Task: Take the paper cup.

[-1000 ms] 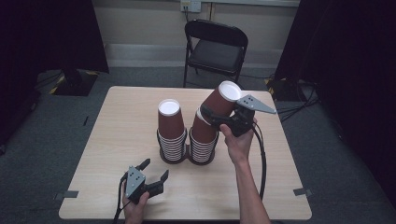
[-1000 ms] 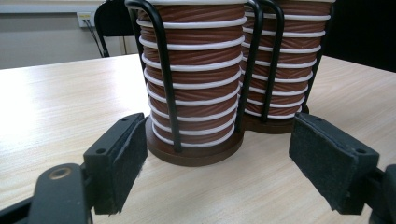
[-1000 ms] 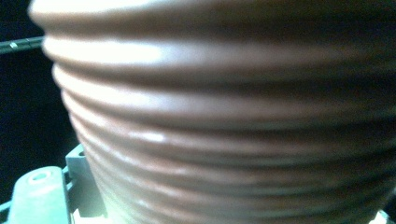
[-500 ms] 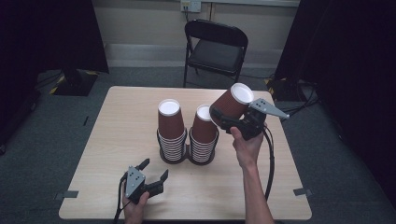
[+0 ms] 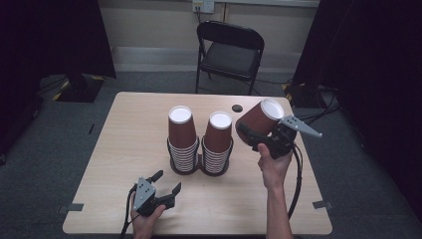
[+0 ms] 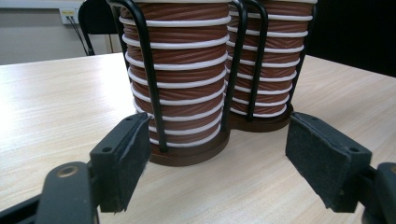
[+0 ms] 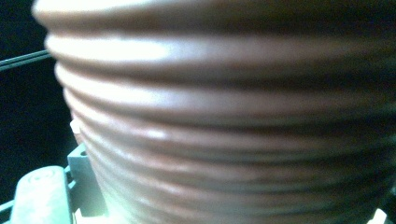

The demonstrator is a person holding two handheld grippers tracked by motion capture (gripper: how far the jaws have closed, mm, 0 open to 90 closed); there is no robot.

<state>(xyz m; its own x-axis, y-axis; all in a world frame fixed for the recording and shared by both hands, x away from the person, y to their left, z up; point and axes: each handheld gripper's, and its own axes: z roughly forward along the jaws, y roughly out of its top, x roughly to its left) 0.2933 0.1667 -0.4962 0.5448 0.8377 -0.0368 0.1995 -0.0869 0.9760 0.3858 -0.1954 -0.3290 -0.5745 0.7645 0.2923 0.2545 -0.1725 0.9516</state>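
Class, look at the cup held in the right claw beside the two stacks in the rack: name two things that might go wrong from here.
1. The cup hangs tilted in the right claw, above the table's right side; a loose grip may let it slip and roll off the edge.
2. The right stack stands close beside the held cup; a sideways swing might knock it or shift the rack, which the open left claw does not steady.
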